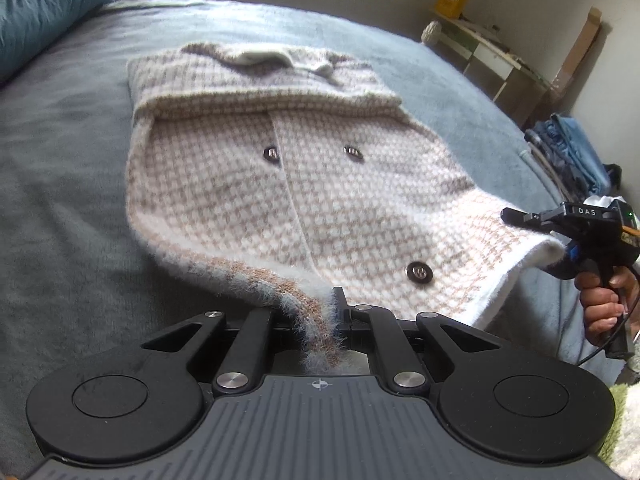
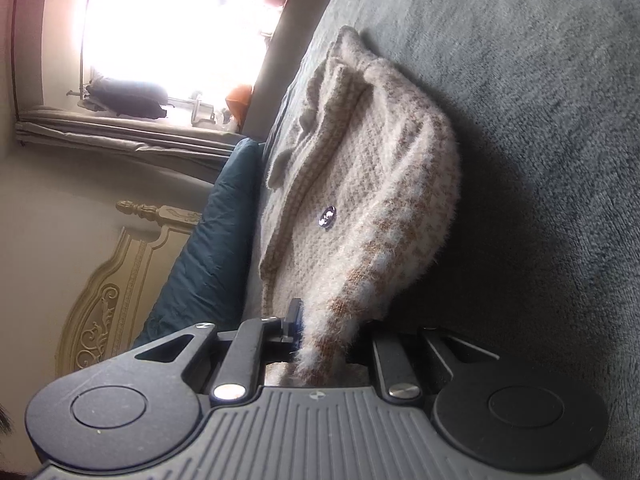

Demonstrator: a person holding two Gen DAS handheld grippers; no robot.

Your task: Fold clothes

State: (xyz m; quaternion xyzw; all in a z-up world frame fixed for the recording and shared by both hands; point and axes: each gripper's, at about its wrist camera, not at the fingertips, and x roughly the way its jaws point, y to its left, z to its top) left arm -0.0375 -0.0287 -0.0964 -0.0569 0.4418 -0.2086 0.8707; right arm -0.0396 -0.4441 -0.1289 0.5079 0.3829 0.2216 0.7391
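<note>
A fuzzy cream-and-tan checked cardigan (image 1: 256, 184) with dark buttons lies on the grey-blue bed, its far part folded over with the sleeves across. My left gripper (image 1: 320, 320) is shut on the near hem corner, and fuzzy fabric hangs between its jaws. The other near corner is lifted at the right, where my right gripper (image 1: 560, 240) pinches it, with a hand (image 1: 604, 304) on its handle. In the right wrist view, which is rolled sideways, the right gripper (image 2: 320, 340) is shut on the cardigan (image 2: 360, 184) hem.
The grey-blue bedspread (image 1: 72, 168) spreads all round the garment. A teal pillow (image 1: 44, 12) lies at the far left, by a carved headboard (image 2: 120, 280). A low shelf (image 1: 488, 52) and blue clothes (image 1: 572, 152) stand past the bed's right edge. A bright window (image 2: 168, 16) is beyond.
</note>
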